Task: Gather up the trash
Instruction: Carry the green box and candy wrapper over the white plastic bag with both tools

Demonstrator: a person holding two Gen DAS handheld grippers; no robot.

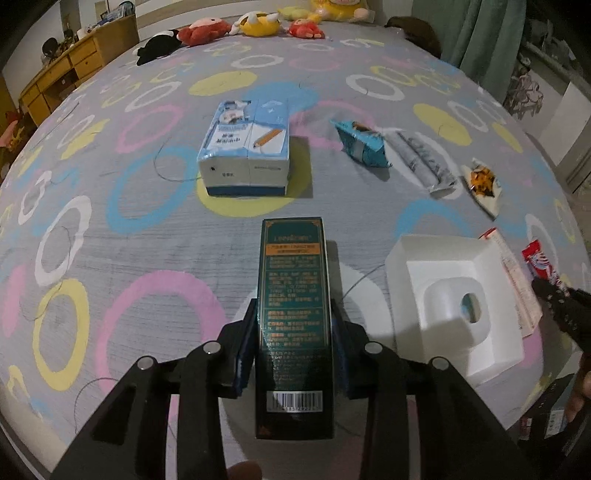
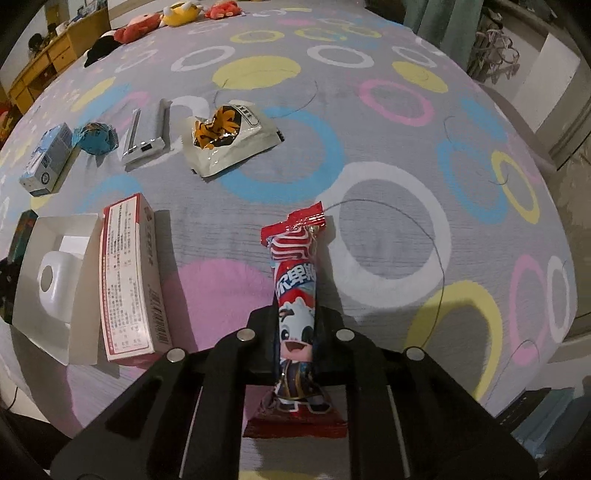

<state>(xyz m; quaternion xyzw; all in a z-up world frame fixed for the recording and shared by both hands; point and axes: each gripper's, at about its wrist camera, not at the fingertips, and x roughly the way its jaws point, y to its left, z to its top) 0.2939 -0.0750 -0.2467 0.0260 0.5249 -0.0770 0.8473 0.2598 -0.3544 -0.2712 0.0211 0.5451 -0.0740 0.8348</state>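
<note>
Judging by the present layout, collection stands at an early stage; two items are in hand and the greater part lies uncollected on the bedspread (image 1: 110,229). The left gripper (image 1: 293,332) is clamped on the dark green box (image 1: 293,314), its pads pressed against the long sides, the box pointing toward twelve o'clock; the right gripper (image 2: 297,325) is closed on the red snack wrapper (image 2: 297,295), a slim packet pinched between the fingers, its crimped top toward twelve o'clock. No bin or bag appears in either view, so where the trash is to go cannot be told.

Left on the bed, in the left wrist view: the white tray (image 1: 454,299) at three o'clock of the green box, just beside it; the blue tissue pack (image 1: 245,151) at eleven o'clock, well apart; the teal crumpled wrapper (image 1: 364,144), the grey sachet (image 1: 421,162) and the orange-and-white packet (image 1: 482,184) in a row toward one to two o'clock. In the right wrist view the red-and-white carton (image 2: 129,280) lies at nine o'clock of the held wrapper, touching the tray's edge. Plush toys (image 1: 255,24) line the far edge at twelve o'clock; whether the tissue pack counts as trash is a judgement I leave open.
</note>
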